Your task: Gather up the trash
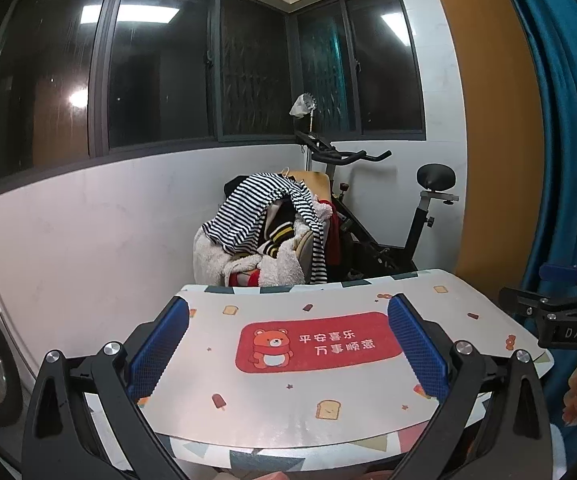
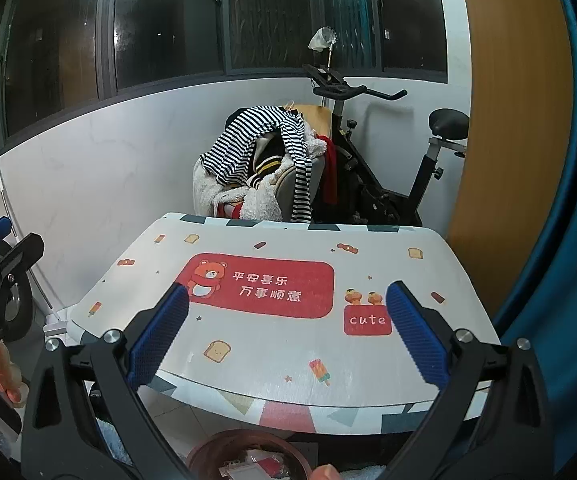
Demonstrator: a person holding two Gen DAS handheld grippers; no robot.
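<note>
Over the table: both grippers hover above the top, apart from it.
Left gripper (image 1: 288, 344): jaws wide, holding nothing.
Right gripper (image 2: 288, 334): jaws wide, holding nothing.
Table (image 2: 272, 372): printed cloth with a red bear panel; I see no loose item on it in either view.
Trash (image 2: 248, 462): scraps of paper or wrapper, red and white, lie in a brown bowl (image 2: 208, 446) at 6 o'clock in the right view, below the table's near edge. Exactly what they are I cannot tell.
Step, as I judge it: the top looks done, or not yet loaded; the bowl seems to be the collecting point.
Doing it well: keep jaws wide until a piece sits between the pads, then close square on it; release low over the bowl.
Edges: near rim curves at 6 o'clock; dip clear of it before reaching under.
Room: open above the cloth; curtain (image 2: 560, 200) crowds 3 o'clock; clothes pile (image 1: 260, 232) and bike (image 1: 368, 216) stand beyond at 12 o'clock.
</note>
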